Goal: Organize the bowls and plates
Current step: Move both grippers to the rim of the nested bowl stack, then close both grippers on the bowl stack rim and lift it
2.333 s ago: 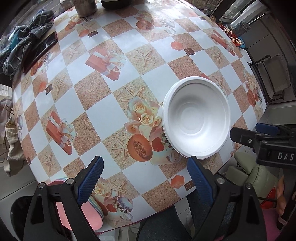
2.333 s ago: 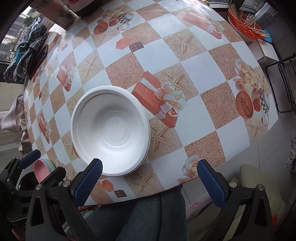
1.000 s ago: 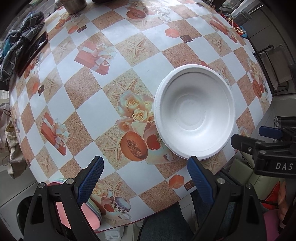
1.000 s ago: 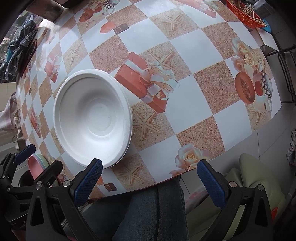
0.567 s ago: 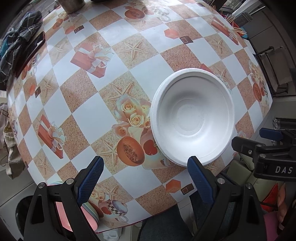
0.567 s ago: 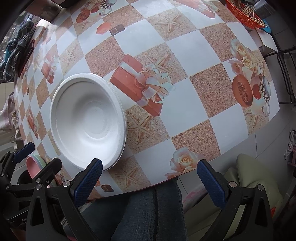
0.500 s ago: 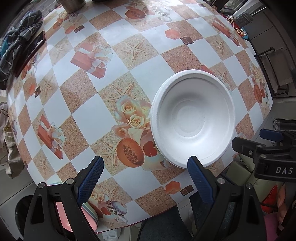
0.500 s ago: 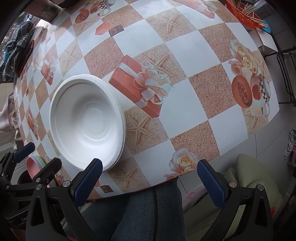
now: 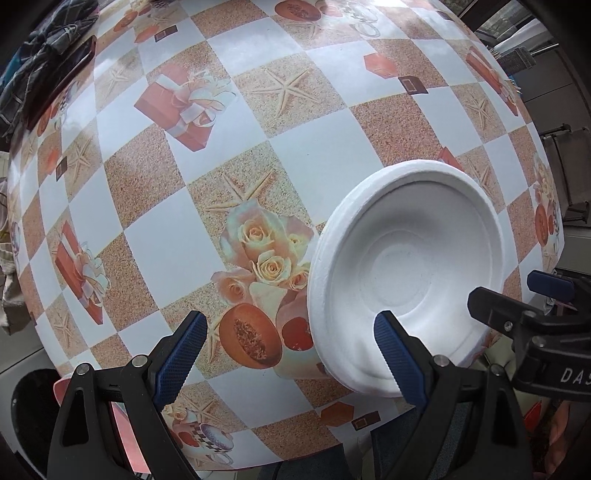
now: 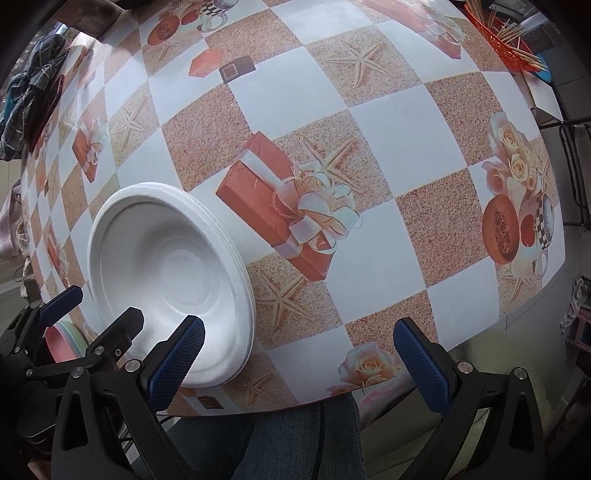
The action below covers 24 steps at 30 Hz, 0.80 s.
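A white foam bowl point(image 9: 410, 273) stands upright near the front edge of the patterned table point(image 9: 155, 236). Its rim looks layered in the right wrist view, where the bowl point(image 10: 166, 273) lies at the lower left. My left gripper point(image 9: 288, 356) is open and points down, with its right finger in front of the bowl's near rim. Open too is my right gripper point(image 10: 299, 365), whose left finger overlaps the bowl's near right rim. Nothing is held between either pair of jaws. The two grippers flank the bowl: the right gripper point(image 9: 517, 295) shows beside it, as does the left gripper point(image 10: 85, 314).
A stack of pink and pastel plates point(image 9: 122, 424) sits below the table edge at the left, also seen as plates point(image 10: 64, 339). An orange basket of sticks point(image 10: 509, 33) stands at the far right. A dark cloth point(image 9: 37, 44) lies at the far left. A person's jeans-clad leg point(image 10: 295, 435) is under the front edge.
Both grippers have come down closer to the table and the bowl. The bowl now fills more of each view, and one finger of each gripper overlaps its near rim.
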Motion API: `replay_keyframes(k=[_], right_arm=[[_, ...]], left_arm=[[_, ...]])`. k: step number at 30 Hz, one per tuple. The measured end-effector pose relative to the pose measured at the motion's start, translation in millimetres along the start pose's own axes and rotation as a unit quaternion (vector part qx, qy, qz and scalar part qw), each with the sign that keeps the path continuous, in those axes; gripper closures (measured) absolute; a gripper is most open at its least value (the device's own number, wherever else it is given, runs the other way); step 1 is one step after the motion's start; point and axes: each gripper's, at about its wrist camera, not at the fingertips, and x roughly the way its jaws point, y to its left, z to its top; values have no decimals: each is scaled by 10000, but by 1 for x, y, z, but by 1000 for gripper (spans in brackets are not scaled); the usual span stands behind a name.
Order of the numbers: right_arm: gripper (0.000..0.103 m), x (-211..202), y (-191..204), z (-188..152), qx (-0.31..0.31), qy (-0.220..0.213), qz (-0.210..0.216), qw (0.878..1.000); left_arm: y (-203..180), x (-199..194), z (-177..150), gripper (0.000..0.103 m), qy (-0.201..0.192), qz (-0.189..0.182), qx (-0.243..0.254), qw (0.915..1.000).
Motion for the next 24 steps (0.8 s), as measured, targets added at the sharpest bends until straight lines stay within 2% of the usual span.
replay_keyframes(k=[5,10,12,13,15,24], right_arm=[[0,10,8,14,-231,-64,30,9997],[0,24,16,26,-532,-11,-260,9982],[0,28,21,31,-626,-13,-299,9976],[0,29,25,33,-698,-25,-295,9971],[0,34,31,36,-848,19,-354,9958],[0,36,41,45,-843,-32,-363,9958]], left_arm=[[5,17,6,9,-12,1,-199,9998],[10,32,8,9,19,-46,-309,9995],[12,35,10,7,0,-78,-312,9995],[11,39,12,0,43,-36,-299,9995],[12,43,12,0,48,-92,-310,9995],[-7,48,15,0,122,-48,-251,9996]])
